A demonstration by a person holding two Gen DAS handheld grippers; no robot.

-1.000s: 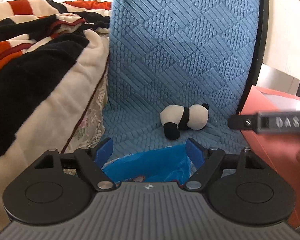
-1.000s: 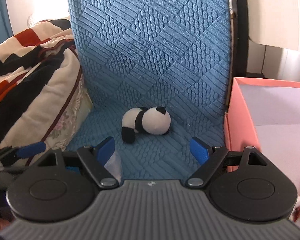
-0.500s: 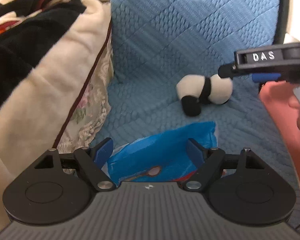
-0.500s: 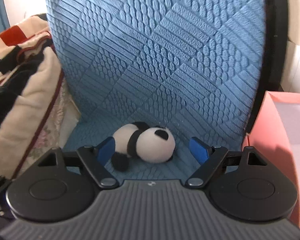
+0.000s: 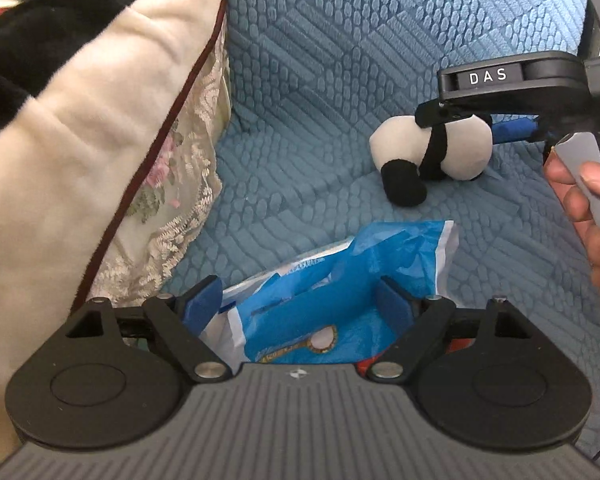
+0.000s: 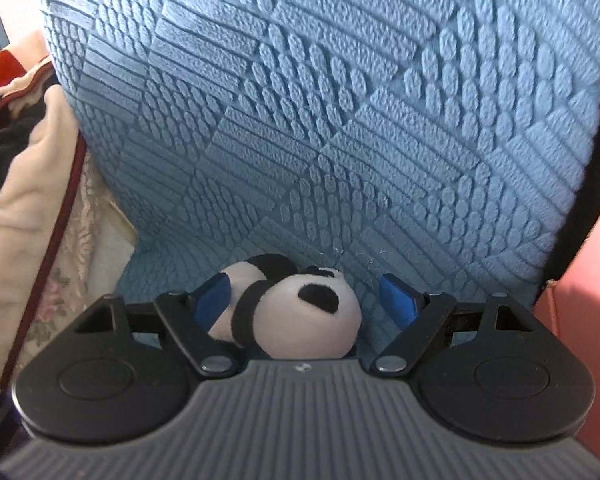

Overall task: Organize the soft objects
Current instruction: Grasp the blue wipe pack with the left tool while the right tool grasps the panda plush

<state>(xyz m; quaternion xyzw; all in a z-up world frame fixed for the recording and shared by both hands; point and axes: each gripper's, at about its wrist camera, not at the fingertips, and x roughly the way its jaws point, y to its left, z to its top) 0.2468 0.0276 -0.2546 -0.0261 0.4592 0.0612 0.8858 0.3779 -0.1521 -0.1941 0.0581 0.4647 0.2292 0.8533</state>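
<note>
A small black-and-white panda plush (image 6: 312, 316) lies on its side on the blue textured seat (image 5: 320, 140). My right gripper (image 6: 306, 292) is open around it; the left pad sits close to its body, the right pad stands apart. In the left wrist view the same panda (image 5: 460, 152) shows with the right gripper's finger (image 5: 500, 76) over it. A crumpled blue and white plastic bag (image 5: 380, 256) lies on the seat in front. My left gripper (image 5: 299, 300) straddles the bag and its jaws are opening, the pads not pressing on it.
A thick cream, black and red blanket (image 5: 80, 120) over a floral lace cushion (image 5: 172, 184) crowds the seat's left side. The blue backrest (image 6: 320, 100) rises right behind the panda. A pink box (image 6: 588, 320) stands at the right. A person's hand (image 5: 596, 208) holds the right gripper.
Both grippers have come down and forward. The right one moved up to the panda, which now sits between its fingers. The left one closed in on the blue bag.
</note>
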